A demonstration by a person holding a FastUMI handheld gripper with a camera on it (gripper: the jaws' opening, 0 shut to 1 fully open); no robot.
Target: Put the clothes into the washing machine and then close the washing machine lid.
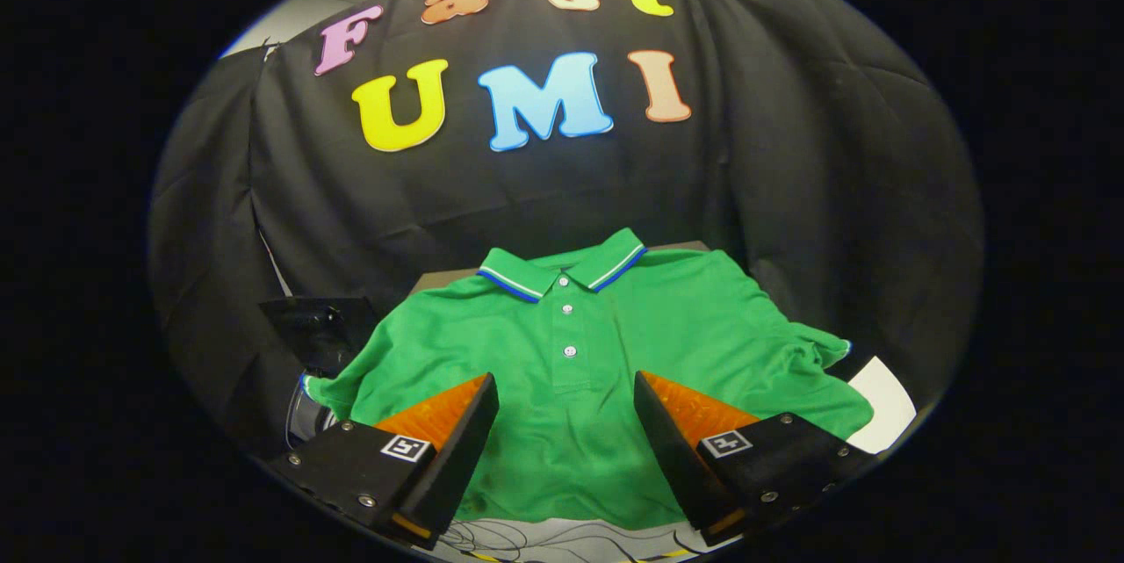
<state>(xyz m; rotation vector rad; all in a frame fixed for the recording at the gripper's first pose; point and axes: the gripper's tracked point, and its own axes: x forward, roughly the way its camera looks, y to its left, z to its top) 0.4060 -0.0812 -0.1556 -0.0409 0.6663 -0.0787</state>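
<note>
A green polo shirt [580,352] lies spread flat on a surface, its collar pointing away from me and its button placket running toward the fingers. My gripper [566,392] hovers over the shirt's lower half, open, with the green cloth showing in the wide gap between the fingers and nothing held. To the left of the shirt, beside its sleeve, stands a dark raised panel [320,326] with a rounded clear rim [303,418] under it, likely the washing machine and its lid; most of it is hidden.
Black cloth walls close in behind and on both sides. A white sheet [882,405] lies just past the shirt's right sleeve. Thin cables [518,541] trail over the light surface below the shirt's hem, close under the fingers.
</note>
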